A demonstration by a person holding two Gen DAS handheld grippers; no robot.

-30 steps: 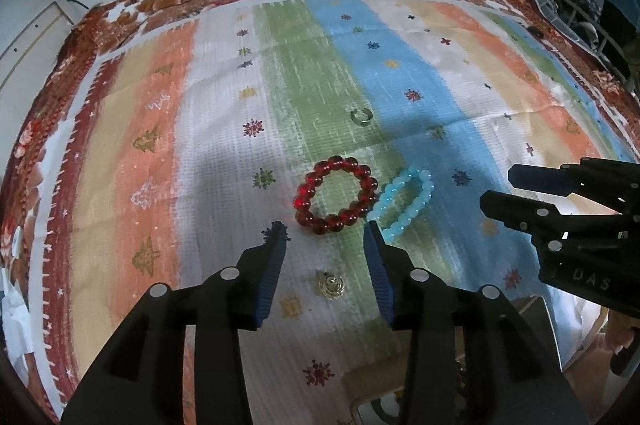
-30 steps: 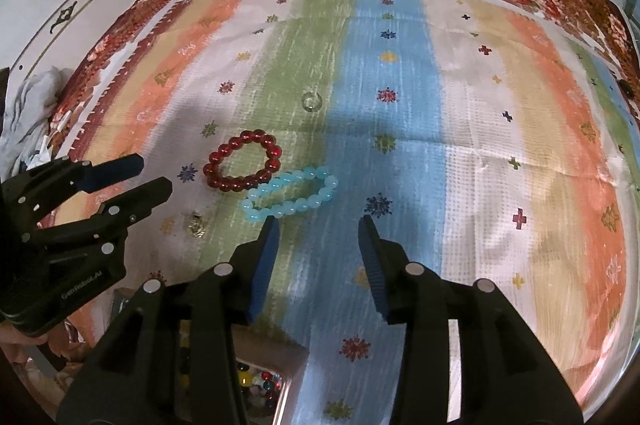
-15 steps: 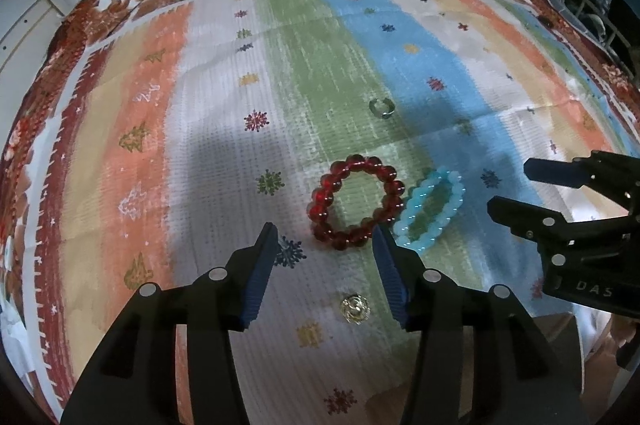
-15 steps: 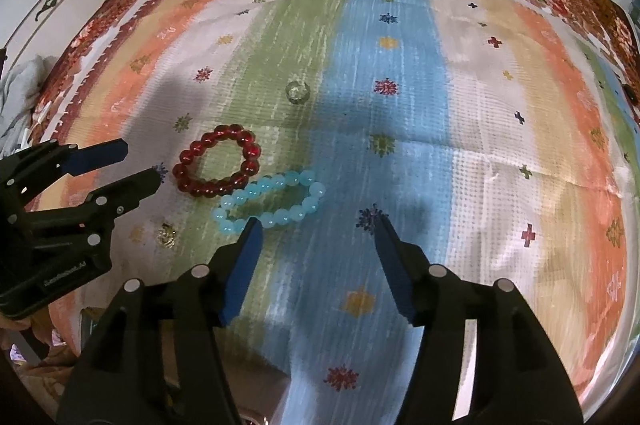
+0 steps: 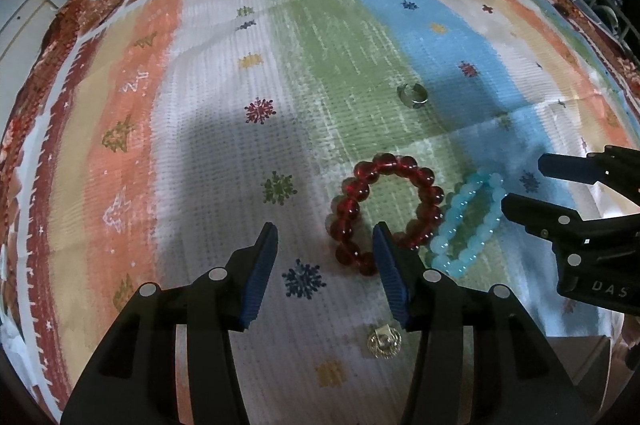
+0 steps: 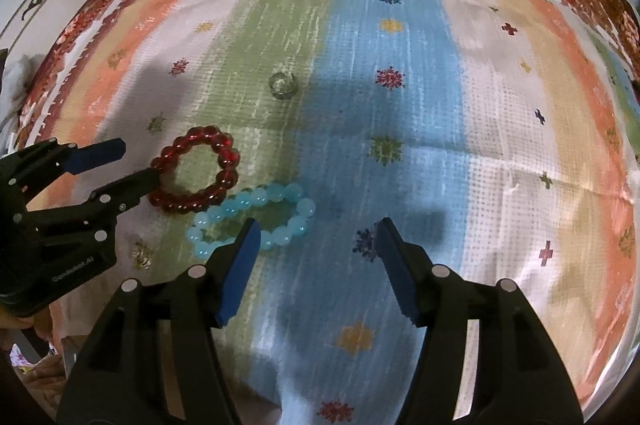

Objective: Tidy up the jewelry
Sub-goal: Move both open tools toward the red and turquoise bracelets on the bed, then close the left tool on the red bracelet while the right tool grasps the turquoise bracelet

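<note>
The striped cloth (image 6: 500,129) is free in the right half of the right wrist frame. At lower left, red bracelet (image 6: 196,177), blue bracelet (image 6: 256,217) and left gripper (image 6: 132,165) crowd together.

two bracelets (image 5: 386,213) side by side

A striped cloth (image 5: 120,153) with a floral border is spread flat. On it, a red bead bracelet (image 5: 386,211) is laid; touching its right side is a pale blue bead bracelet (image 5: 468,225). A silver ring (image 5: 412,95) is seen beyond the red bracelet, a small gold piece (image 5: 384,343) nearer than it.
</note>
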